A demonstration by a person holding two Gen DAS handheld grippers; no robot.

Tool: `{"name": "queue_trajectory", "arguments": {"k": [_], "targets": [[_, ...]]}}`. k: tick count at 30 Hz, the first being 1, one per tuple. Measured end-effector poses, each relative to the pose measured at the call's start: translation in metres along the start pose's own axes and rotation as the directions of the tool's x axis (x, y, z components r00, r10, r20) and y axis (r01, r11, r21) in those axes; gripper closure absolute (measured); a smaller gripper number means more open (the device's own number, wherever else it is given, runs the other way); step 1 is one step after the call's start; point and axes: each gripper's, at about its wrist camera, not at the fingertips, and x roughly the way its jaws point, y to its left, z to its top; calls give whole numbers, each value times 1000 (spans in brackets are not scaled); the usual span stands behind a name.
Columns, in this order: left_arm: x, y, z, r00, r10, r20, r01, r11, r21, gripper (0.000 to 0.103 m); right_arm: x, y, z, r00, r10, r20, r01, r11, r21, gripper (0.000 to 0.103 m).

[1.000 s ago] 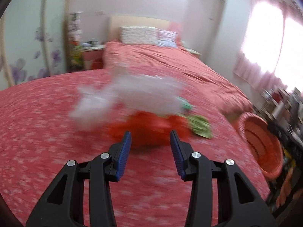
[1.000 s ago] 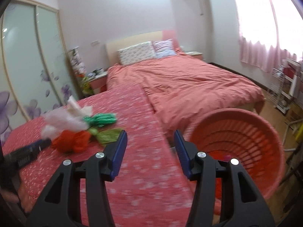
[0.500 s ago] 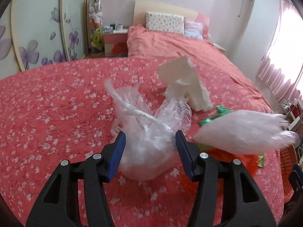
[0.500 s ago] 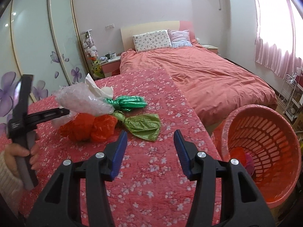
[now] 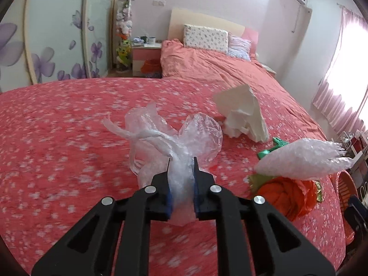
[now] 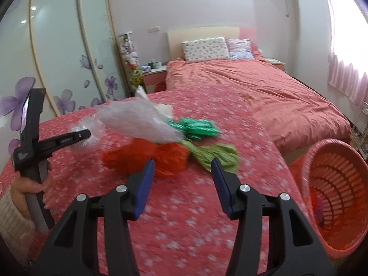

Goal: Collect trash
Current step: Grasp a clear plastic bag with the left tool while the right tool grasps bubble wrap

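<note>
My left gripper (image 5: pixel 181 161) is closing its jaws, and the pads press on a crumpled clear plastic bag (image 5: pixel 197 135) lying on the red flowered tablecloth (image 5: pixel 57 138). To its right lie white crumpled paper (image 5: pixel 243 115), a roll of bubble wrap (image 5: pixel 299 158) and an orange-red bag (image 5: pixel 285 195). My right gripper (image 6: pixel 182 163) stands open and empty just in front of the orange-red bag (image 6: pixel 149 156) and a light green bag (image 6: pixel 216 154). A dark green foil wrapper (image 6: pixel 197 126) and the bubble wrap (image 6: pixel 138 122) lie behind them.
A red plastic basket (image 6: pixel 340 177) stands on the floor beyond the table's right edge, with some trash inside. A person's hand (image 6: pixel 30 186) holds the left gripper's handle. Behind are a bed (image 6: pixel 264 87), a nightstand (image 6: pixel 154 76) and a flowered wardrobe (image 6: pixel 57 46).
The left gripper has swung left from the red bag to the clear plastic bag and closed on it. The right gripper has swung left from the basket toward the trash pile, still open.
</note>
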Motion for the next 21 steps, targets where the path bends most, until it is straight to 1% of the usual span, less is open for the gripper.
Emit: {"name": "queue_trajectory", "arguments": {"k": [1,2,5,9,13,15,16,17,18,19,20,21], "targets": [[-4,5,-2,1000,6,3,-6,1000,-6,89,2,6,4,1000,12,6,-12,1000,-7,52],[-8,12,-3,1000,15,4,-15,1000,-11,89,4,11,7,1000,23,11,-23,1000,-11,46],[-14,28,-5,1000,27,-1,-27,999,-31,89,12,28,20,998,56,37,-54,998,-34,34],[-18,40,-9,1000,28,-2,-28,998,-53,89,26,47,37,996,67,56,-62,995,-83,29],[-22,44,-9,1000,26,-1,-26,998,-62,89,46,64,48,997,60,40,-53,988,-145,29],[-23,45,-9,1000,24,-1,-24,998,-65,89,52,69,50,998,53,23,-49,986,-160,40],[-23,44,-9,1000,25,-2,-25,998,-65,89,56,71,48,999,53,5,-51,985,-166,55],[-23,44,-9,1000,24,-1,-24,998,-65,89,60,71,47,998,59,-13,-60,984,-166,66],[-23,45,-9,1000,23,-2,-23,998,-63,89,62,71,47,998,64,-23,-67,984,-162,71],[-23,45,-9,1000,23,-2,-23,998,-64,89,64,71,47,997,66,-31,-70,984,-162,81],[-24,45,-10,1000,22,-2,-22,998,-65,89,63,71,45,997,66,-36,-71,984,-161,86],[-24,45,-10,1000,21,-3,-22,998,-66,89,64,72,44,997,69,-41,-75,984,-161,87]]}}
